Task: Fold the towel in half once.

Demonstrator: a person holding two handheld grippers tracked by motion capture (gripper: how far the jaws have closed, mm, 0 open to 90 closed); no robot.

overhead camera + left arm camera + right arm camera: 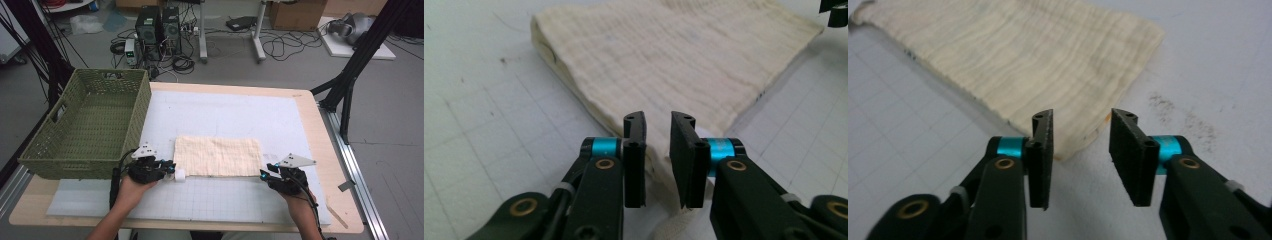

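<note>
White gridded matting covers our bench (300, 125). Our left tool (173, 170) and right tool (263, 173) stand released at the near corners of the folded cream cloth (218, 156), laid flat and square, probably for another fold.

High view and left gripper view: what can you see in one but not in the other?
The high view alone takes in the green woven basket at the table's left, the light wooden table edge, the person's two forearms, and computers and cables on the floor behind. The left gripper view alone gives a close look between the left tool's black pads, which stand slightly apart with a near corner of cloth just beyond them. Both take in the folded cream cloth lying on the white gridded mat.
</note>
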